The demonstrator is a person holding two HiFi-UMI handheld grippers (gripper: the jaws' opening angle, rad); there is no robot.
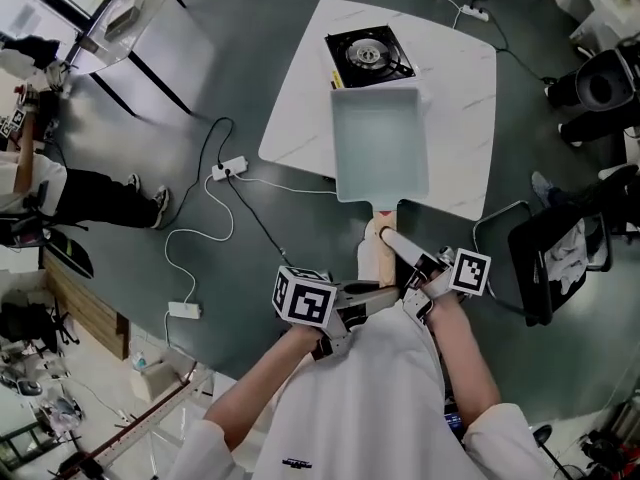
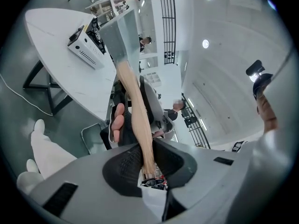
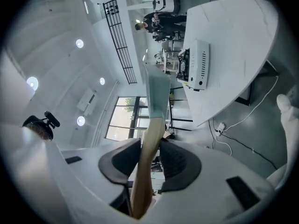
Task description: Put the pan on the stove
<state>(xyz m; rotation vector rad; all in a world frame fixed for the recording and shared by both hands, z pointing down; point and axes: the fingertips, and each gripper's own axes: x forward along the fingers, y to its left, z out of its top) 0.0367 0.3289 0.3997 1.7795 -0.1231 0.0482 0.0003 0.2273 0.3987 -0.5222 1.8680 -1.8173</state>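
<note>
I read the left gripper (image 1: 375, 293) as clamped on the pan's wooden handle (image 1: 376, 248). In the left gripper view its jaws (image 2: 145, 155) stand only a narrow gap apart, with both dark pads pressed against the handle (image 2: 135, 111) near its butt end. The right gripper (image 1: 398, 246) grips the same handle further along, nearer the pan. In the right gripper view its jaws (image 3: 149, 157) stand somewhat wider, and the handle (image 3: 148, 143) fills the gap between the pads. Both grippers lie roughly level and meet at the handle from opposite sides, with the marker cubes outboard. The pan (image 1: 380, 143) is a pale rectangular tray, empty, and it is held up in the air over the near part of the white table (image 1: 460, 98). In the head view its far rim lies just at the near edge of the stove (image 1: 368, 56), so the pan is not on the burner. The stove sits at the far corner of the table with its black grate facing up. The left gripper view shows the pan (image 2: 122, 36) edge-on, with the stove (image 2: 86, 43) beside it on the table (image 2: 60, 73). The right gripper view shows the pan (image 3: 158, 94) likewise, short of the stove (image 3: 196, 64) and clear above the table (image 3: 233, 41). A white cable (image 1: 215, 218) trails across the grey floor at the left.
</note>
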